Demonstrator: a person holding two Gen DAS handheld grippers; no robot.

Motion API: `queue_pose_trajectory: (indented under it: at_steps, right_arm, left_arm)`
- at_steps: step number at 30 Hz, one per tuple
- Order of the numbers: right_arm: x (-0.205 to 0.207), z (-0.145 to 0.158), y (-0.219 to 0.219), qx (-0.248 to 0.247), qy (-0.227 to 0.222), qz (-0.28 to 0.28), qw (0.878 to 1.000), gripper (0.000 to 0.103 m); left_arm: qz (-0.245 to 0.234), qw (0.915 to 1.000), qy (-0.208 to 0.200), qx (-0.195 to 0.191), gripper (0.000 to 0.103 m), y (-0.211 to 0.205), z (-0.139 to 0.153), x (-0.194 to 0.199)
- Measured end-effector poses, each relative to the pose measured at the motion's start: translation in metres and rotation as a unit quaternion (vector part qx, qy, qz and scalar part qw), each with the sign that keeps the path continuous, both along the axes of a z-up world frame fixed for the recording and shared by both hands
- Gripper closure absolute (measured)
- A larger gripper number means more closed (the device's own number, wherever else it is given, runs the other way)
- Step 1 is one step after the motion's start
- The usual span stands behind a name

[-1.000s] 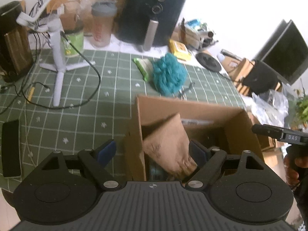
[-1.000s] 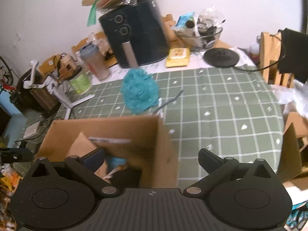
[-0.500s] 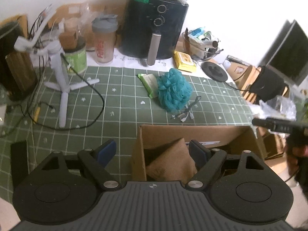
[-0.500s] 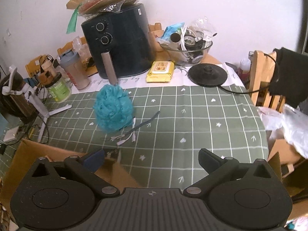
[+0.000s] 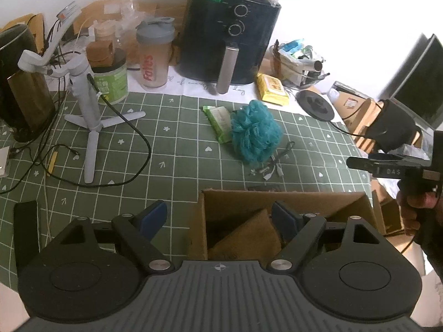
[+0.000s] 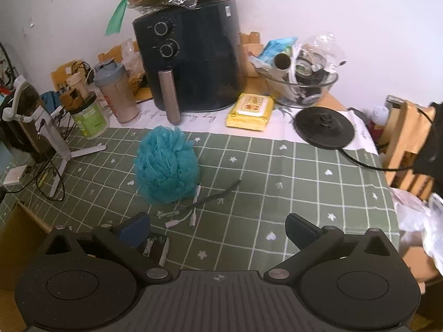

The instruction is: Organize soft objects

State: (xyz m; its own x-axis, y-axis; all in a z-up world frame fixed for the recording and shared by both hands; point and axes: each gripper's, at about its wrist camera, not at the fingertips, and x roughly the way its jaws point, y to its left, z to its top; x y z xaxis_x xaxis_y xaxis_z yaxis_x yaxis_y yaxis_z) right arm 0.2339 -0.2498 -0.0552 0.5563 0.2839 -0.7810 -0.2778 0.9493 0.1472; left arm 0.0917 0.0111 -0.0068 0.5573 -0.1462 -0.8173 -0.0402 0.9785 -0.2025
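A teal mesh bath puff (image 5: 256, 135) lies on the green checked tablecloth; it also shows in the right wrist view (image 6: 166, 166). An open cardboard box (image 5: 282, 202) stands at the table's near edge, with a brown flap or bag (image 5: 246, 238) inside. My left gripper (image 5: 218, 215) is open and empty, held over the box's left wall. My right gripper (image 6: 218, 227) is open and empty, above the tablecloth a little in front of the puff. It shows from the side in the left wrist view (image 5: 387, 166).
A black air fryer (image 6: 191, 61), a shaker bottle (image 5: 153, 55), a green jar (image 5: 110, 80), a white tripod with cable (image 5: 88, 105), yellow wipes (image 6: 250, 110), a green packet (image 5: 218, 121), a black kettle base (image 6: 324, 124), loose white cables (image 6: 191, 210) and a small dark box (image 6: 155, 249) crowd the table.
Both grippers have pulled back and up from the box. The box has dropped low in the left view and almost out of the right view. The puff has not moved.
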Motion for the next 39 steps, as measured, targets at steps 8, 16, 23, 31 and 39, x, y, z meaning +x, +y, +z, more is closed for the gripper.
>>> queue_pose_trajectory:
  at_steps: [8, 16, 23, 31, 39]
  right_arm:
    - [0.03, -0.018, 0.009, 0.003, 0.015, 0.047, 0.999, 0.0]
    - [0.054, -0.044, 0.017, 0.003, 0.039, 0.074, 0.997, 0.0]
    - [0.074, -0.072, 0.024, 0.005, 0.062, 0.086, 0.994, 0.008]
    - [0.099, -0.107, 0.026, 0.003, 0.068, 0.059, 0.996, 0.041]
    - [0.121, -0.132, 0.025, 0.011, 0.062, -0.001, 0.998, 0.058]
  left_arm:
    - [0.011, 0.9999, 0.002, -0.007, 0.02, 0.002, -0.002, 0.004]
    - [0.018, 0.9997, 0.007, -0.013, 0.02, 0.0, -0.004, 0.004]
    - [0.027, 0.9994, 0.018, -0.012, 0.02, 0.0, -0.007, 0.002]
    - [0.051, 0.9982, 0.03, -0.01, 0.02, 0.003, -0.01, -0.003]
    - [0.07, 0.9967, 0.04, -0.008, 0.02, 0.008, -0.013, -0.009]
